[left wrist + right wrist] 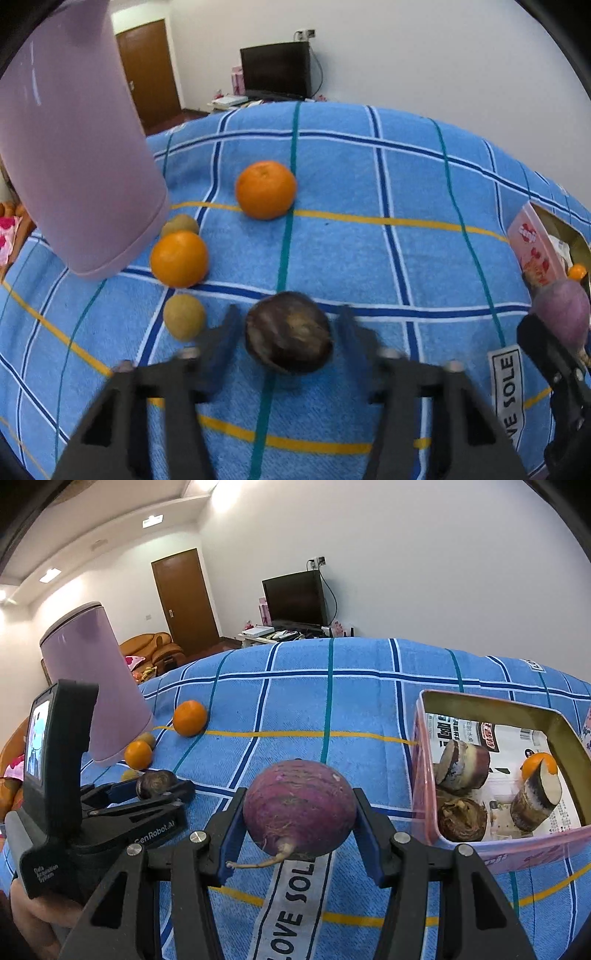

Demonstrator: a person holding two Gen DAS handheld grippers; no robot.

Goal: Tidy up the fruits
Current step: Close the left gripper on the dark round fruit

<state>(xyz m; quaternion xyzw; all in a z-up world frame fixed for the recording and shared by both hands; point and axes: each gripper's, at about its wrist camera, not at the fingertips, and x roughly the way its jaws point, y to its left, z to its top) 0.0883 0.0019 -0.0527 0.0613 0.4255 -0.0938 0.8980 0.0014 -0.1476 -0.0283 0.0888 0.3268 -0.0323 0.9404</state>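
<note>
A dark brown round fruit (290, 332) lies on the blue checked cloth (369, 258). My left gripper (289, 310) straddles it, a fingertip close on each side with a thin gap showing, so it stands open; the right wrist view also shows this gripper (162, 788) around the fruit (155, 782). My right gripper (300, 794) is shut on a purple round root (299, 805), held above the cloth just left of the pink tin box (421, 760). Two oranges (266, 190) (179, 258) and two small tan fruits (184, 316) (181, 223) lie beyond my left gripper.
A tall lilac container (74, 166) stands at the left beside the oranges. The pink tin box holds cut brown root pieces (461, 764) and an orange (535, 764). A person's hand (40, 912) holds the left gripper's handle. A screen and a door are in the background.
</note>
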